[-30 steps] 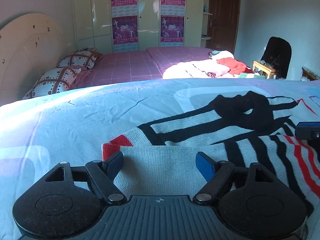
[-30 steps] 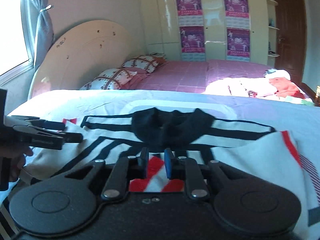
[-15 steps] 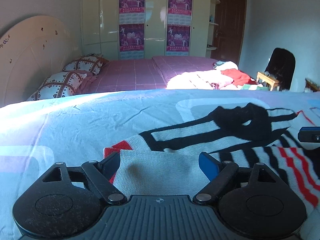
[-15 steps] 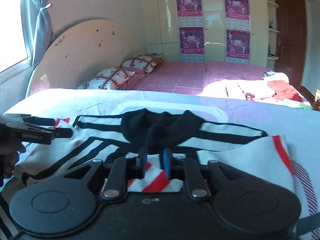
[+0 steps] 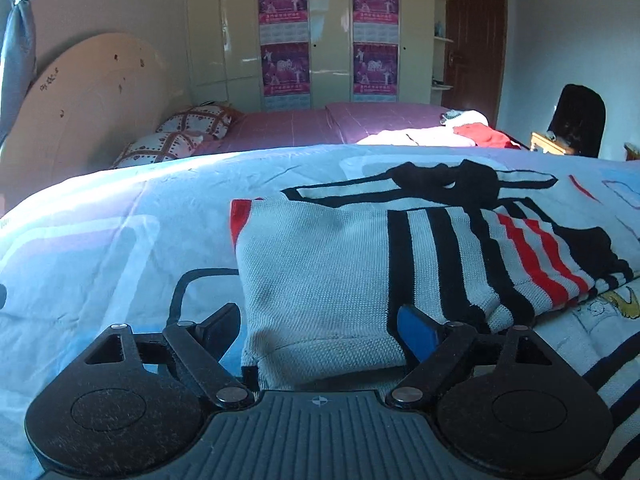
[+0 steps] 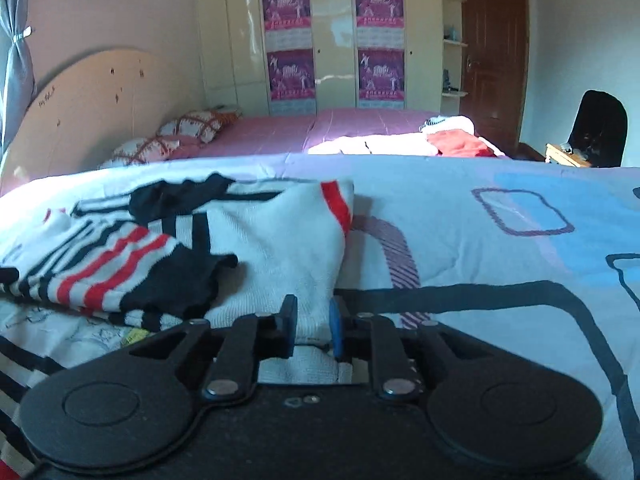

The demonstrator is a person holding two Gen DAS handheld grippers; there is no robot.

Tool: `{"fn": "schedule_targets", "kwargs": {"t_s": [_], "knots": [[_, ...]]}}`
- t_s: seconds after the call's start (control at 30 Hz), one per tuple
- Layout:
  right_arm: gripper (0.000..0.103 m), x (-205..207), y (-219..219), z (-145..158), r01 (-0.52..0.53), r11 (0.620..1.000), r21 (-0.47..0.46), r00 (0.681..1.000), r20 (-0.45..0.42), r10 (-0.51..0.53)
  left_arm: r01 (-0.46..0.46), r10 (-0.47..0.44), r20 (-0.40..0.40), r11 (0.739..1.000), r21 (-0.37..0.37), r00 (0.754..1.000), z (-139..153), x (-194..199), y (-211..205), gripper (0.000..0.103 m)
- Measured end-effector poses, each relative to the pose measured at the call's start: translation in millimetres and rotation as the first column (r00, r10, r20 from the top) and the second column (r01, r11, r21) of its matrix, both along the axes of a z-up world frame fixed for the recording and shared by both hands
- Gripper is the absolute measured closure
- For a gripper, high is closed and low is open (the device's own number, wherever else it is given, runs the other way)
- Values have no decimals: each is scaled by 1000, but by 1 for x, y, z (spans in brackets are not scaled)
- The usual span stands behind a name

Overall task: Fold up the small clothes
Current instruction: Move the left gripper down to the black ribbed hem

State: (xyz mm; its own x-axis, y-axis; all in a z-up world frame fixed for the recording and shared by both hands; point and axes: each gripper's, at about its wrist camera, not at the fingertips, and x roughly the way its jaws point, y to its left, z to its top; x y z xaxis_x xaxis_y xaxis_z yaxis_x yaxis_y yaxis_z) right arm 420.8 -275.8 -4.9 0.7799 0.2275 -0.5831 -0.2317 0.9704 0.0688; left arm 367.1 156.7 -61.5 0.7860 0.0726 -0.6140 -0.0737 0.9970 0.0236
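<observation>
A small white knit sweater [image 5: 320, 272] with black and red stripes lies partly folded on the blue patterned bedspread [image 5: 100, 248]. Its left side is folded inward, and a striped sleeve [image 5: 532, 252] lies across it. My left gripper [image 5: 320, 330] is open, with its jaws on either side of the sweater's near left hem. In the right wrist view the sweater [image 6: 276, 240] lies to the left. My right gripper [image 6: 313, 330] is nearly closed, pinching the sweater's near right hem between its pads.
A second bed with a pink cover [image 5: 304, 128], pillows [image 5: 188, 124] and a pile of clothes [image 5: 452, 132] stands beyond. A wardrobe with posters [image 5: 328, 32], a door [image 5: 472, 40] and a dark chair [image 5: 576, 120] are at the back. The bedspread extends to the right [image 6: 500, 240].
Both grippers have drawn back to the sweater's near hem. The right gripper has let go of the striped sleeve, which now lies across the sweater, and has pinched the right hem.
</observation>
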Motion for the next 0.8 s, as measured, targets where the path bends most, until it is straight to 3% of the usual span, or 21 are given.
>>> {"fn": "schedule_targets", "kwargs": {"t_s": [0.03, 0.13, 0.17, 0.33, 0.63, 0.73, 0.8], "knots": [[85, -1, -3, 1, -4, 1000, 21, 1000, 2, 4, -7, 6, -16, 1000, -10, 1000, 0, -2, 0, 18], [83, 15, 8, -22, -37, 997, -61, 993, -113, 30, -32, 33, -96, 999, 11, 995, -12, -3, -9, 18], [83, 14, 7, -24, -35, 998, -52, 994, -105, 30, -57, 56, -98, 998, -2, 994, -11, -7, -11, 18], [77, -15, -26, -8, -31, 995, 94, 992, -120, 42, -105, 104, -112, 994, 1, 988, -4, -47, -26, 18], [72, -62, -62, -8, -12, 980, 200, 977, -208, 54, -166, 161, -166, 986, -17, 973, -11, -132, -41, 18], [66, -86, -72, -8, 4, 973, 231, 968, -244, 54, -167, 155, -166, 984, -62, 974, -13, -155, -42, 18], [56, -106, -83, -8, 25, 966, 259, 962, -267, 47, -159, 139, -163, 981, -115, 977, -13, -169, -37, 18]]}}
